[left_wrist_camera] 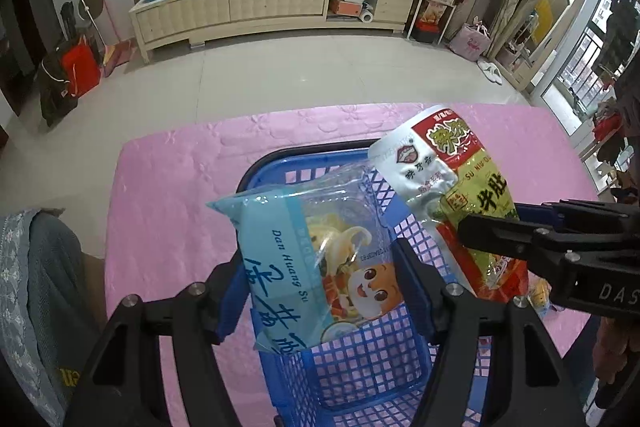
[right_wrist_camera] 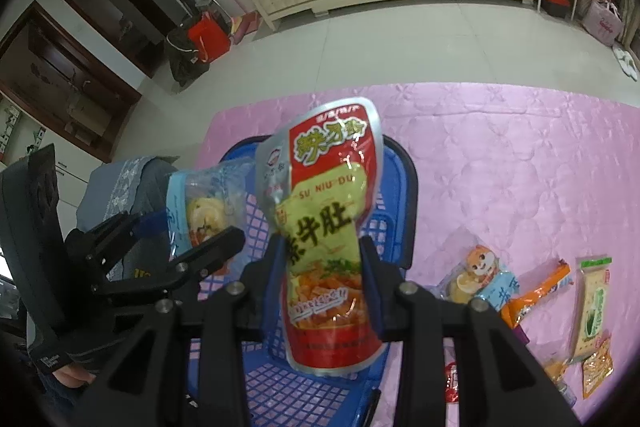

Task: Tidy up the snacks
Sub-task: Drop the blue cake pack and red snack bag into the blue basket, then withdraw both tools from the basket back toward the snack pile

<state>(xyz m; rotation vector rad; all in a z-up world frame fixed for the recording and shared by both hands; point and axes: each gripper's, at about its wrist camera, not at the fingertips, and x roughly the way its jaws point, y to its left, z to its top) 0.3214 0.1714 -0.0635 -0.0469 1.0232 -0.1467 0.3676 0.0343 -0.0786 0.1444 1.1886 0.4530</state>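
My left gripper (left_wrist_camera: 320, 267) is shut on a light-blue snack bag (left_wrist_camera: 304, 259) with a cartoon face, held above the blue mesh basket (left_wrist_camera: 360, 367). My right gripper (right_wrist_camera: 324, 247) is shut on a red and green pouch (right_wrist_camera: 328, 227), also held above the basket (right_wrist_camera: 280, 387). In the left wrist view the right gripper (left_wrist_camera: 472, 231) comes in from the right with the pouch (left_wrist_camera: 460, 187). In the right wrist view the left gripper (right_wrist_camera: 192, 239) holds the blue bag (right_wrist_camera: 200, 207) at the left.
The basket stands on a pink tablecloth (right_wrist_camera: 500, 167). Several loose snack packs lie at the right: a blue cartoon pack (right_wrist_camera: 476, 279), an orange pack (right_wrist_camera: 536, 291), a green pack (right_wrist_camera: 592, 307). A chair with grey cloth (left_wrist_camera: 36, 287) is at the left.
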